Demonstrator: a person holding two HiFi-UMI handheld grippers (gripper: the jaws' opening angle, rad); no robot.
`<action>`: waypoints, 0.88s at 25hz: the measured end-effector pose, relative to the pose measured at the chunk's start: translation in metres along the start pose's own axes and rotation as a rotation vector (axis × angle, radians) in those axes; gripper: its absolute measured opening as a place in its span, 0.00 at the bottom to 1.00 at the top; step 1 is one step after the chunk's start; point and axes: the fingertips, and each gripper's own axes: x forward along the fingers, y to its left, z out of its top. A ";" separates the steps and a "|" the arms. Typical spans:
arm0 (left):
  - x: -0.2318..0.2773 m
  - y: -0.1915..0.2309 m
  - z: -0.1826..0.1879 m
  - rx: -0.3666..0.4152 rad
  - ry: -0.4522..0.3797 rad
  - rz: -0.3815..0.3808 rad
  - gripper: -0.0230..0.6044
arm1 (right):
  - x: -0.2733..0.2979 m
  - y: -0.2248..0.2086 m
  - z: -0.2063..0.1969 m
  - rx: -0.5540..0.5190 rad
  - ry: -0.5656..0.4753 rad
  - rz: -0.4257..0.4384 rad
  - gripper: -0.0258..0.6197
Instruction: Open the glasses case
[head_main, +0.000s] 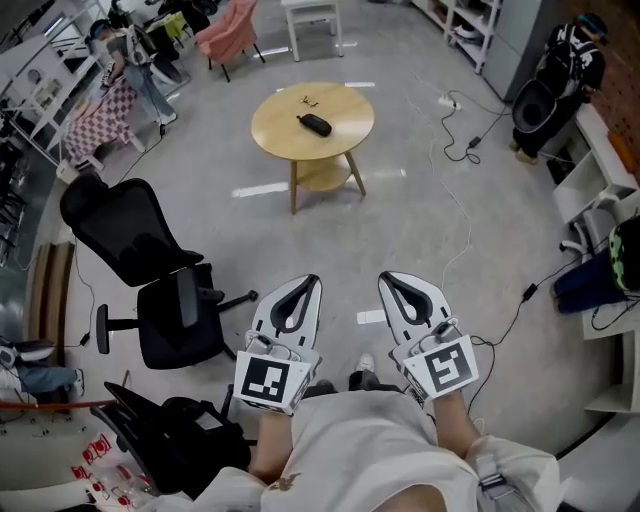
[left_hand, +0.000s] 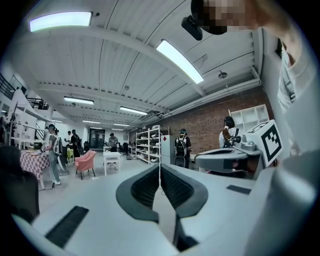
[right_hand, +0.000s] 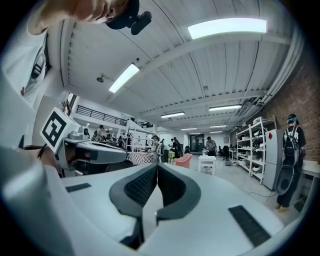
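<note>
Tools two: left tool (head_main: 313, 280), right tool (head_main: 386, 278), both clenched empty; one glasses case (head_main: 315, 124) on table (head_main: 278, 132)

head view steeply down, gripper views level

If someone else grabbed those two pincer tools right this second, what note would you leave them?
Left gripper: shut, empty, held level close to the body.
Right gripper: shut, empty, level beside it.
Glasses case: dark, looks closed, lying on the round wooden table some way ahead across the floor.
Done: nothing yet; the case is untouched.
Left: walk to the table, then open the case.
</note>
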 end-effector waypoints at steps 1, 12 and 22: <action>0.006 0.000 0.002 0.004 -0.002 0.006 0.08 | 0.003 -0.004 0.001 0.000 -0.006 0.011 0.07; 0.060 0.002 0.005 0.031 0.003 0.022 0.08 | 0.027 -0.056 0.004 0.039 -0.039 0.030 0.07; 0.118 0.047 0.000 0.004 0.000 0.006 0.08 | 0.083 -0.095 -0.004 0.001 -0.005 0.006 0.07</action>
